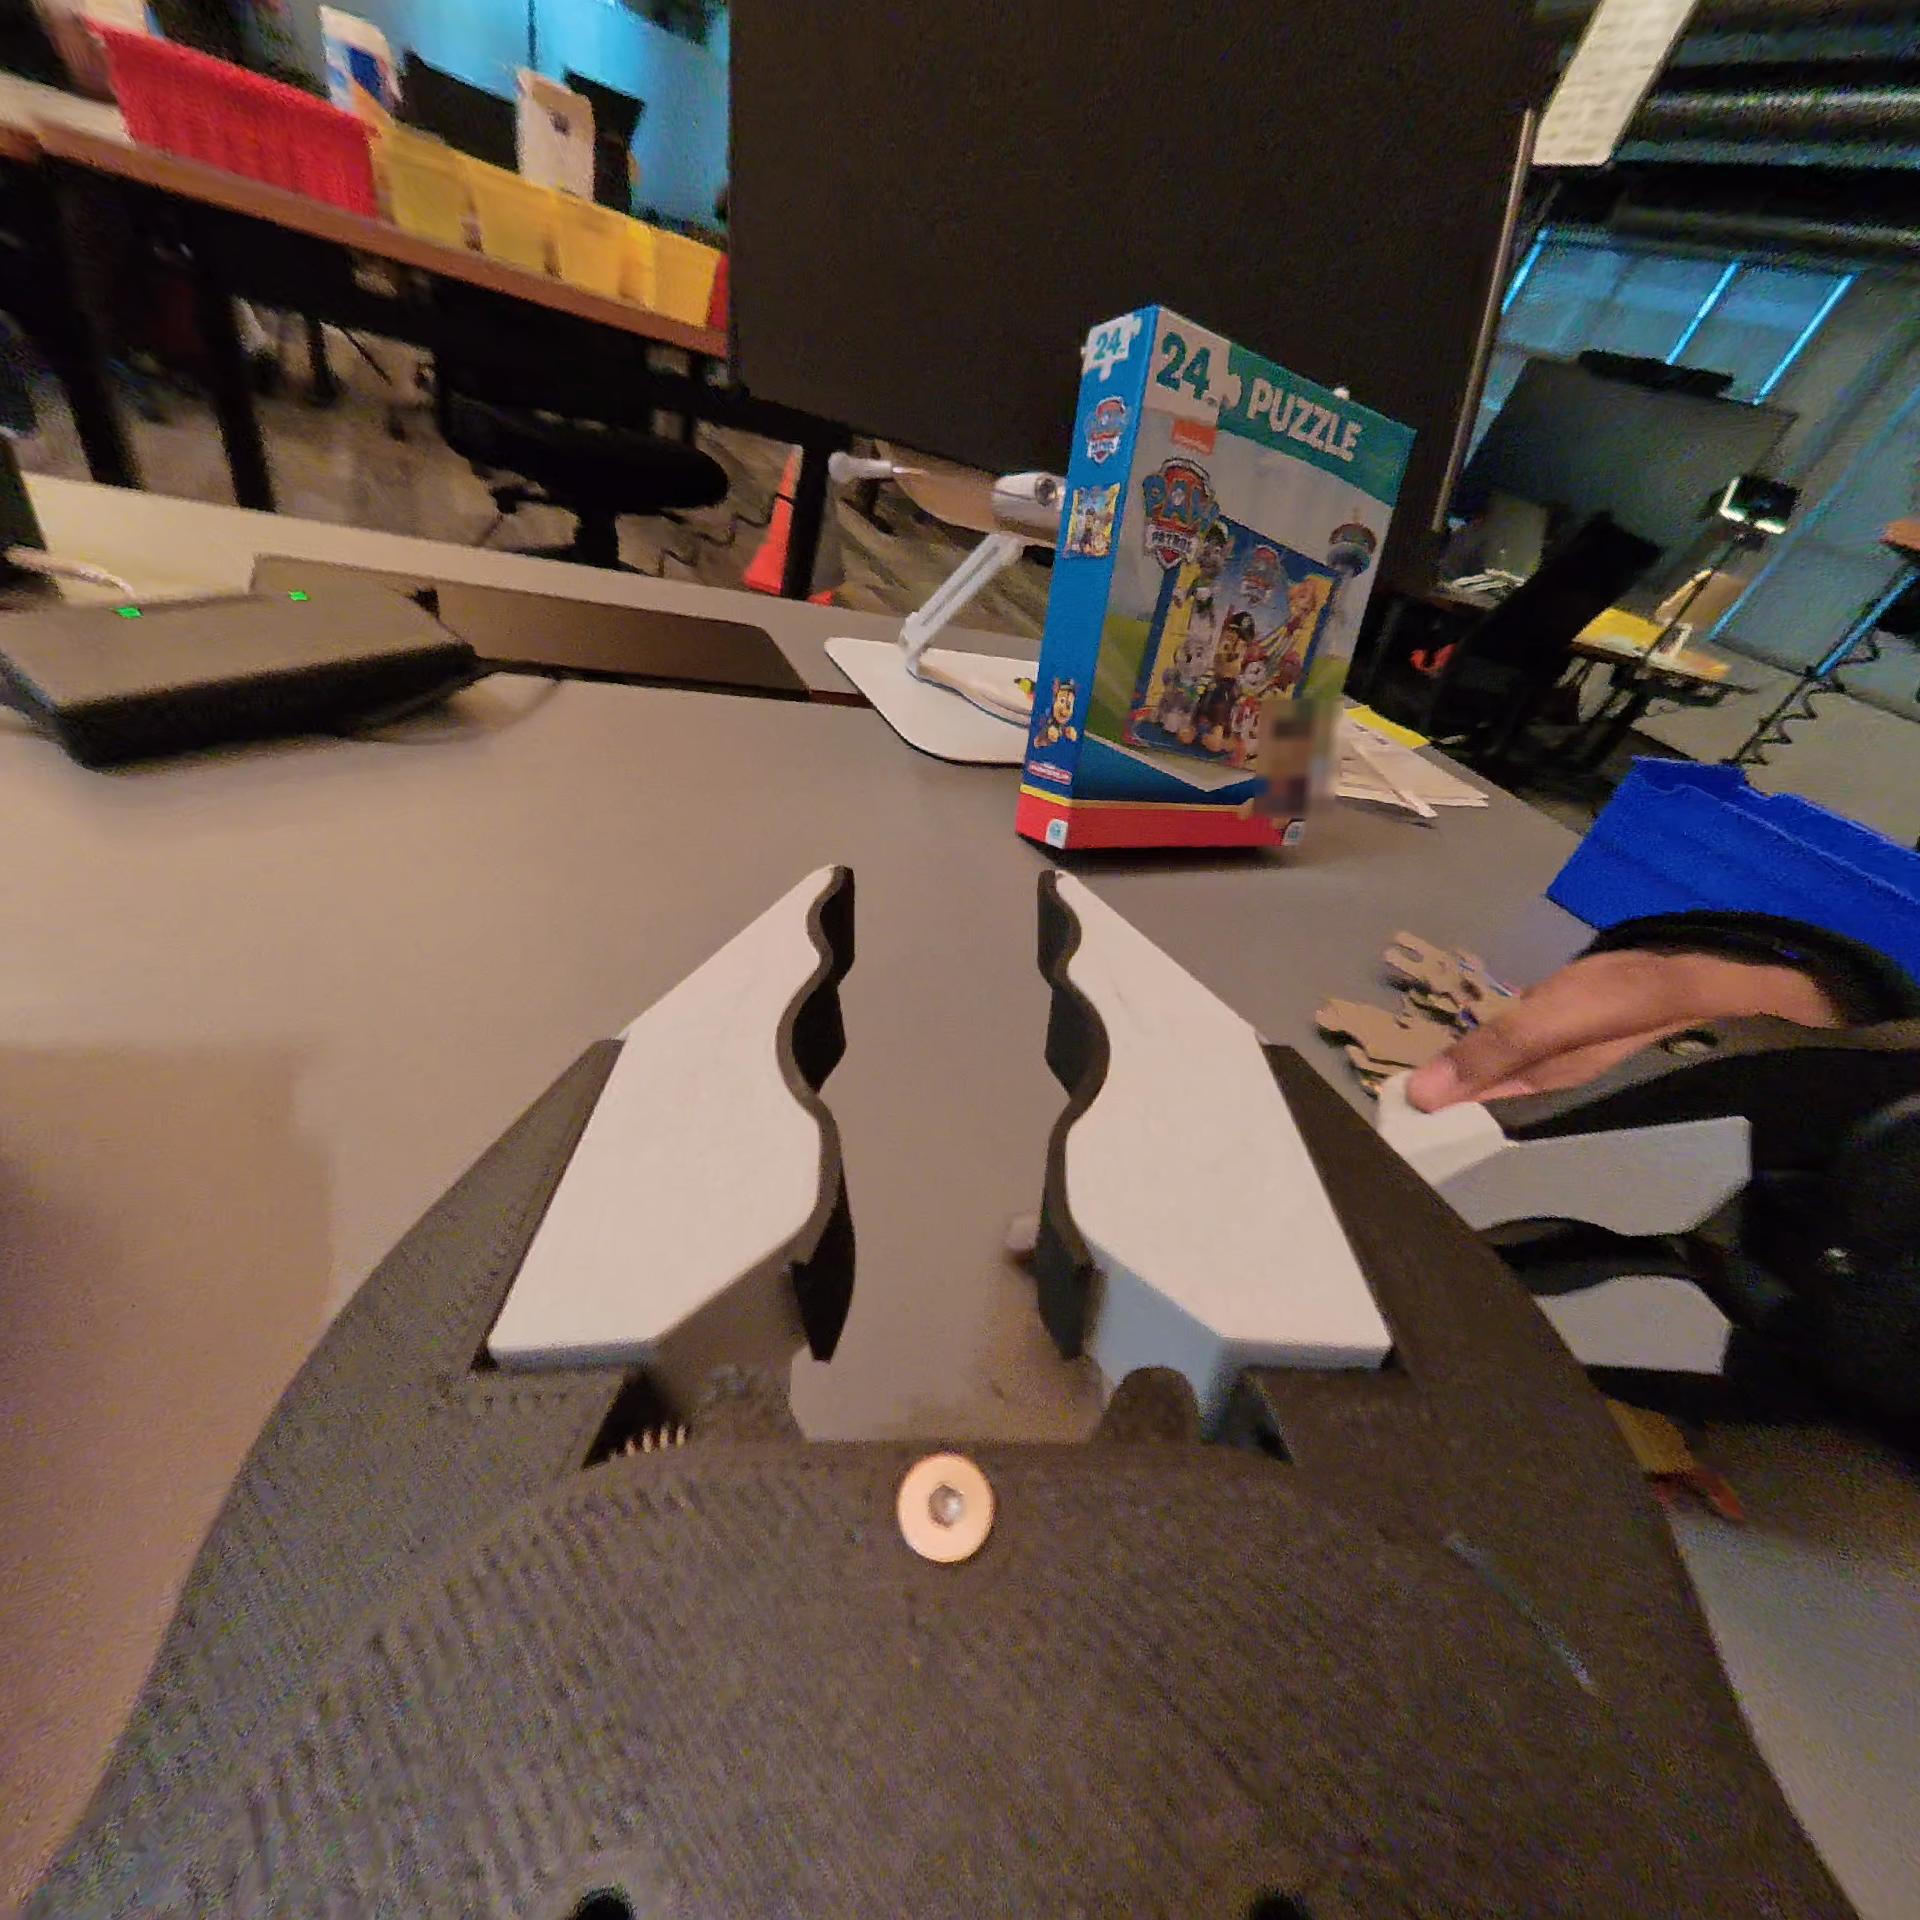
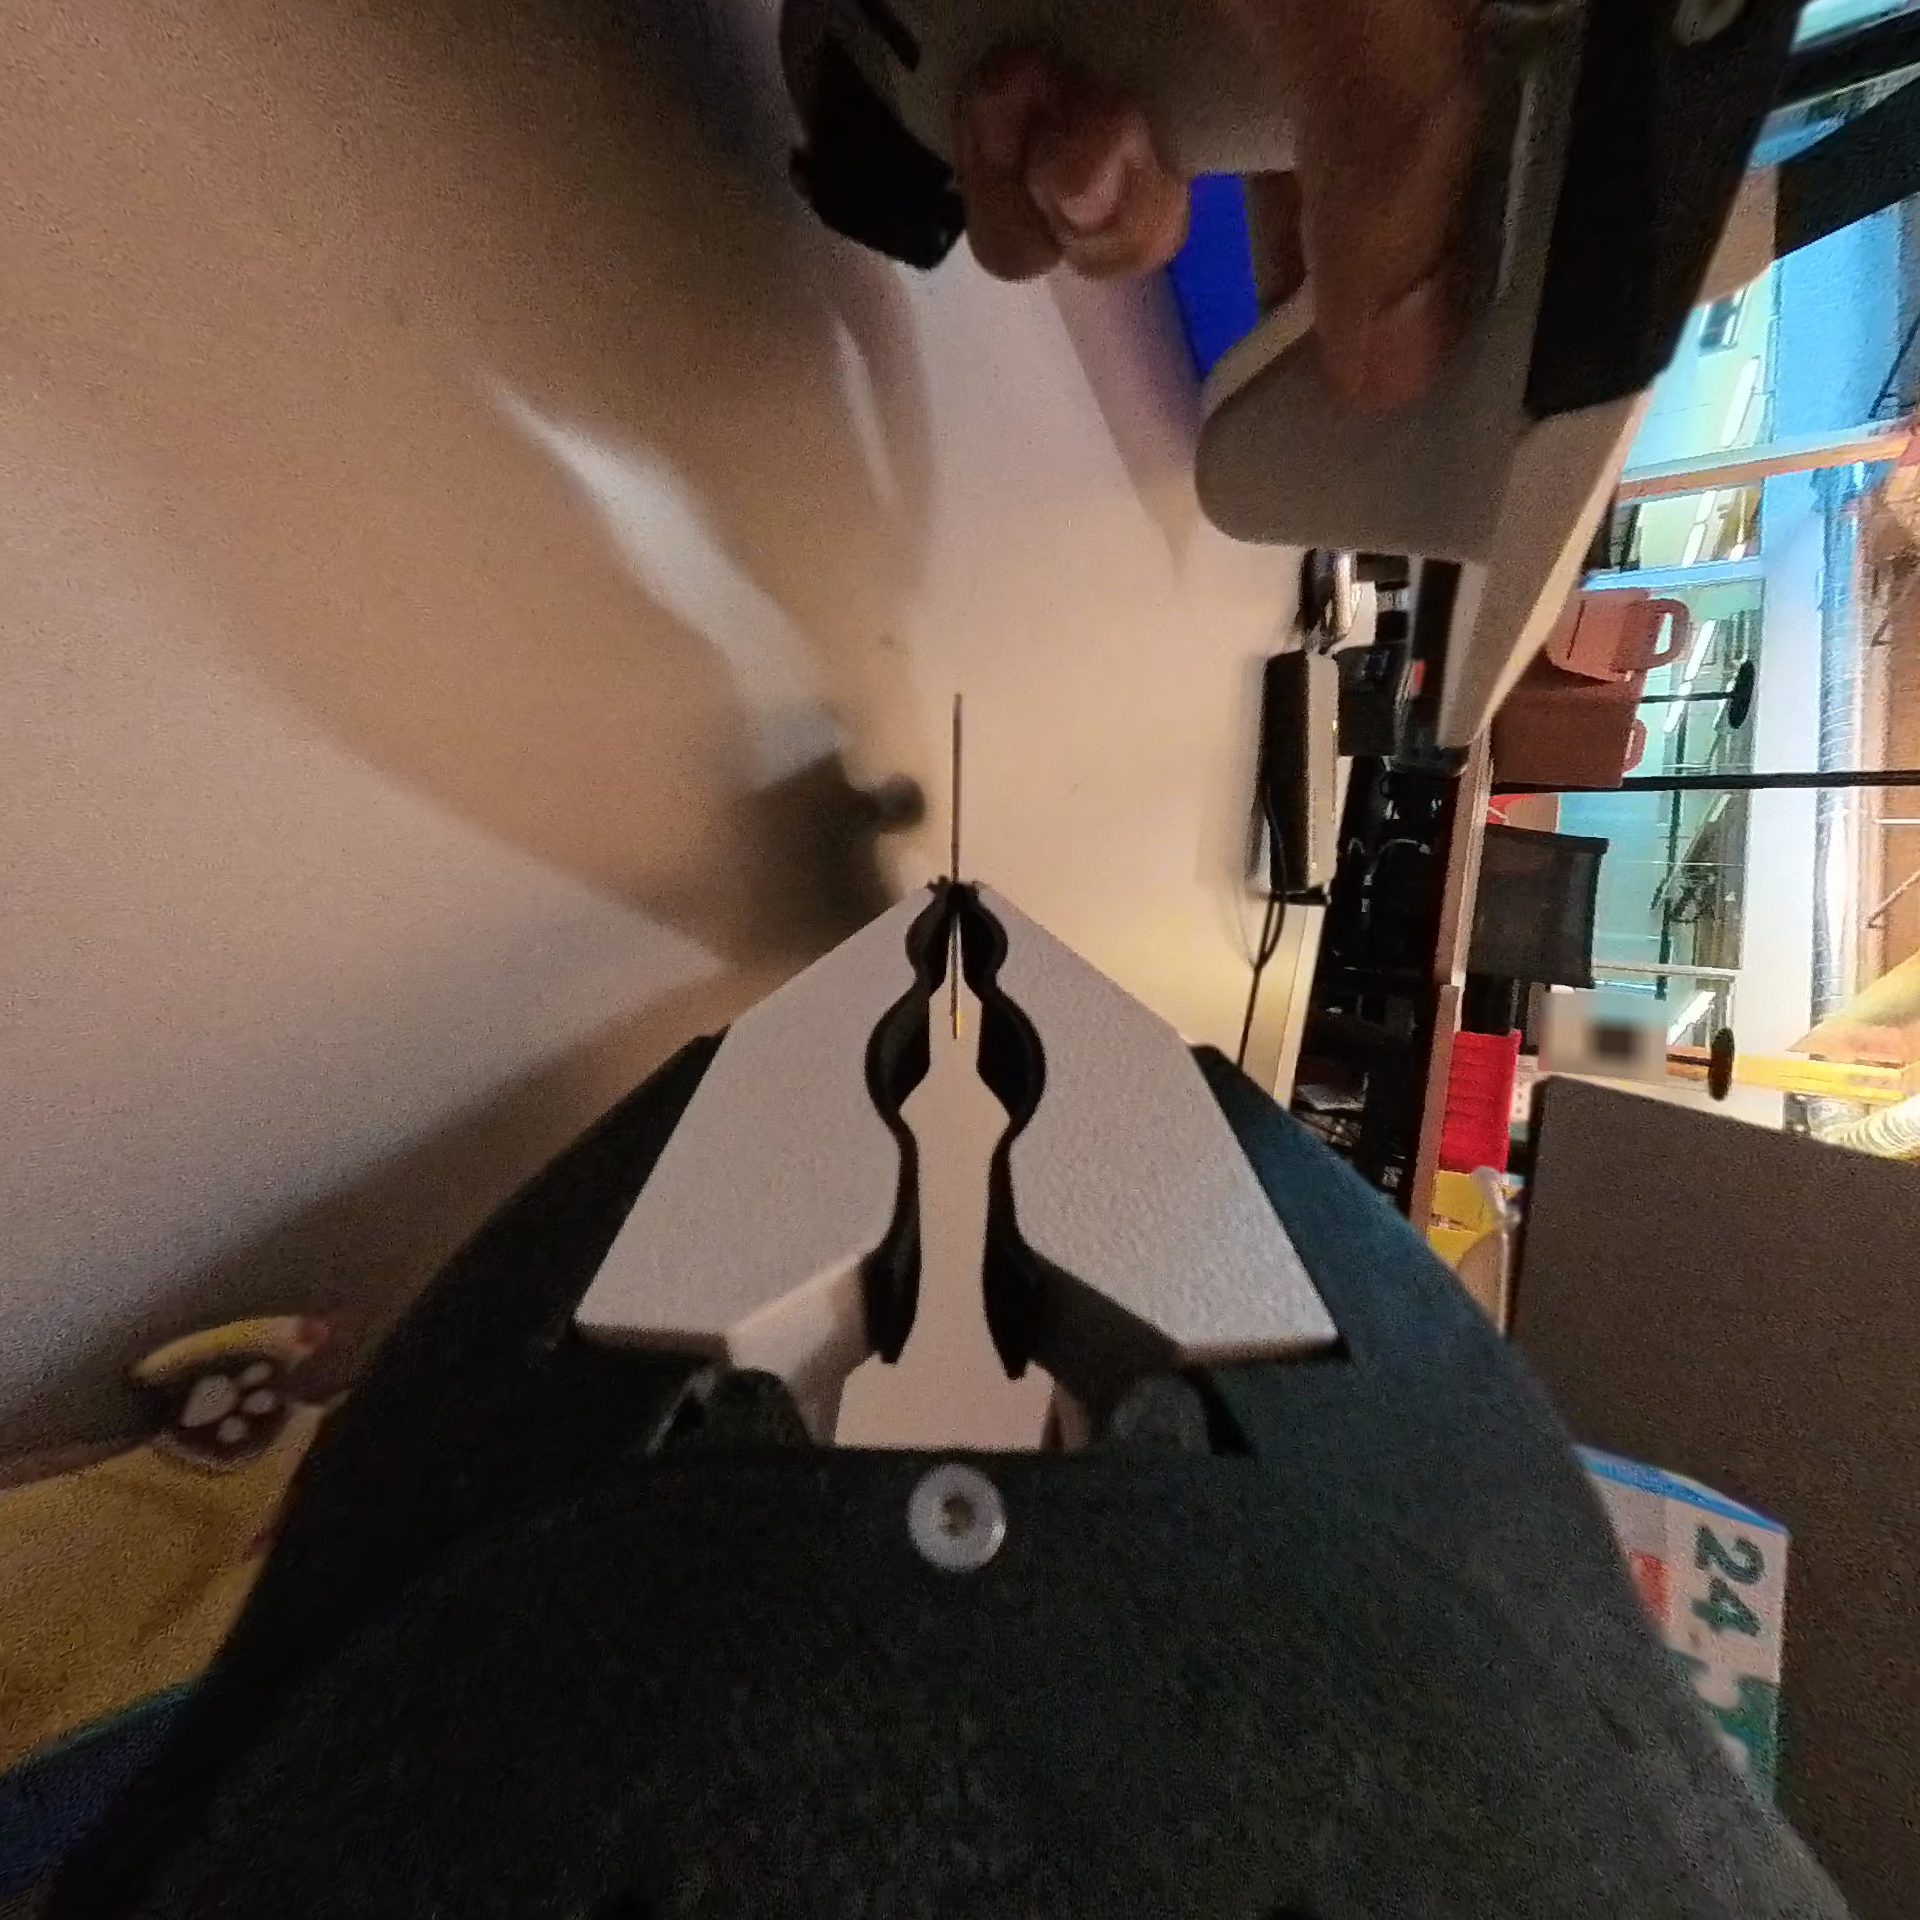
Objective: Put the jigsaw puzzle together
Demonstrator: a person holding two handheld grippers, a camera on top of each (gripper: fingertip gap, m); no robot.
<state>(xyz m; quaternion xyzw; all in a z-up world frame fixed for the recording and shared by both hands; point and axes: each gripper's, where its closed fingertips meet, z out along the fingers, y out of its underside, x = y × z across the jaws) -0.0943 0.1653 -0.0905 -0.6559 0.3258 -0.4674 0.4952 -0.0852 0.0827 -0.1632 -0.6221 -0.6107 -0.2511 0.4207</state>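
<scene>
Both tongs are in my hands. Left gripper is hovering low over the grey table with its jaws standing apart, partly open, and nothing is lying between the dark wavy pads; only bare table is showing in the gap. Right gripper is turned on its side and its tips are pressing together on a thin flat piece, seen edge-on, which is sticking out past the tips and running back a little way between the pads. I cannot tell its face or colour from this angle beyond a yellowish trace at its rear edge.

Just to the right of my left gripper, my right hand is wrapping the other tool's body. Near that hand, a small heap of brown cardboard puzzle pieces is lying on the table, backs up. Beyond them a blue bin is sitting at the table's right edge.

Farther ahead, a puzzle box is standing upright on the table, well apart from both grippers. Behind it a webcam on a white stand is sitting, and to the far left a flat black device is showing green lights.
</scene>
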